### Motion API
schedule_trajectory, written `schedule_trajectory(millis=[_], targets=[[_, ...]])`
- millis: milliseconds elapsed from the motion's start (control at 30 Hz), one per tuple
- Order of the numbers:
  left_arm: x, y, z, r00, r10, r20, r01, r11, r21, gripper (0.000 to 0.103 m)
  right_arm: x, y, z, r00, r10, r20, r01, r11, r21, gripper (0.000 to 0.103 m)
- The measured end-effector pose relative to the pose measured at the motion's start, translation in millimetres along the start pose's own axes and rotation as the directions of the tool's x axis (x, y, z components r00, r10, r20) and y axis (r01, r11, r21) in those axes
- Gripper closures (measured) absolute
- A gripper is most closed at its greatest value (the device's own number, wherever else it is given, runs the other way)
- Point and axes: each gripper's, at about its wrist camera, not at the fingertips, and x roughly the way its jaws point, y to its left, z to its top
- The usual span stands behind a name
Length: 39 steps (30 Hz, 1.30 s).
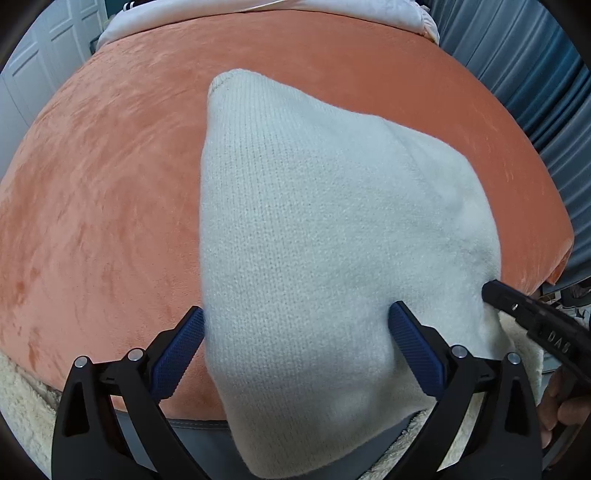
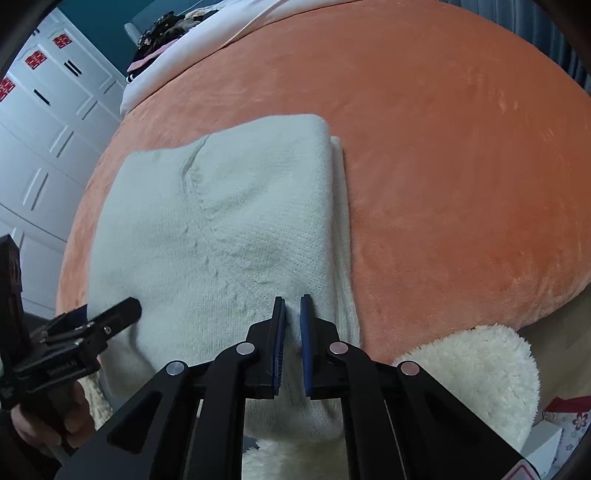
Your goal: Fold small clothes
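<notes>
1. Bedroom with white panelled wardrobe doors (image 2: 44, 122) and blue curtains (image 1: 517, 55); working surface a broad orange plush bedspread (image 2: 461, 166), fluffy cream rug (image 2: 476, 376) below its near edge.
2. Nearest: right gripper (image 2: 291, 321), blue pads drawn close and pinching a ridge of the cream knitted sweater (image 2: 221, 221) at its near hem, probably to lift that edge for a fold away.
3. Beside it: left gripper (image 1: 295, 347), fingers spread wide astride the knit near the left corner, gripping nothing; looks poised to close.
4. Sweater partly folded, near hem hanging over the bed's near edge, right side doubled with a lower layer peeking out.
5. Farther: bare orange plush beyond and right of the garment, ample room for carrying the hem forward.
6. Farthest: white bedding (image 2: 207, 40) and dark clothes pile (image 2: 166, 29), well apart.
</notes>
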Motion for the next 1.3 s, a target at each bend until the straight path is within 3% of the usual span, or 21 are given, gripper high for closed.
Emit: schedule_trajectory(millis=[67,100,133,200,467,667,767,867,1000,1067,1300], targets=[[-8,2,2,1.000,-0.007,0.007,0.007,1.000,-0.011,0.008,-9,3,8,1.000,-0.006,-0.006,0.006,1.000,-0.006,0.095],[-13,3,2,1.000,-0.007,0.020,0.007,1.000,-0.013,0.008,-16,3,9,1.000,-0.002,0.011,0.002,1.000,-0.005,0.084],[-17,3,2,0.999,-0.012,0.030,0.013,1.000,-0.015,0.008,-26,1,7,0.999,-0.013,0.039,0.013,1.000,0.000,0.062],[-20,5,3,0.999,-0.020,0.038,0.022,0.999,-0.028,0.007,-40,-2,3,0.994,-0.040,0.098,0.039,0.999,0.012,0.035],[-6,-1,10,0.999,-0.025,0.021,0.026,0.999,-0.046,0.006,-6,-29,5,0.999,0.031,0.031,-0.035,0.994,0.104,0.034],[6,4,16,0.999,-0.036,0.010,0.037,0.996,-0.076,0.005,25,-27,9,0.993,0.114,0.020,-0.116,0.986,0.123,0.027],[13,14,22,0.996,-0.091,0.008,0.092,0.987,-0.131,0.005,36,-29,9,0.986,0.168,0.024,-0.169,0.978,0.124,0.020],[22,34,24,0.977,-0.209,0.041,0.213,0.951,-0.226,0.005,39,-35,10,0.974,0.225,0.032,-0.227,0.965,0.133,0.018],[47,58,17,0.919,-0.391,0.060,0.387,0.860,-0.333,0.005,44,-36,11,0.962,0.272,0.034,-0.274,0.952,0.135,0.017],[51,62,13,0.903,-0.421,0.084,0.422,0.836,-0.350,0.005,47,-33,12,0.958,0.284,0.032,-0.285,0.950,0.124,0.017],[48,48,15,0.922,-0.382,0.067,0.383,0.869,-0.313,0.005,56,-22,20,0.951,0.307,0.022,-0.308,0.946,0.105,0.017]])
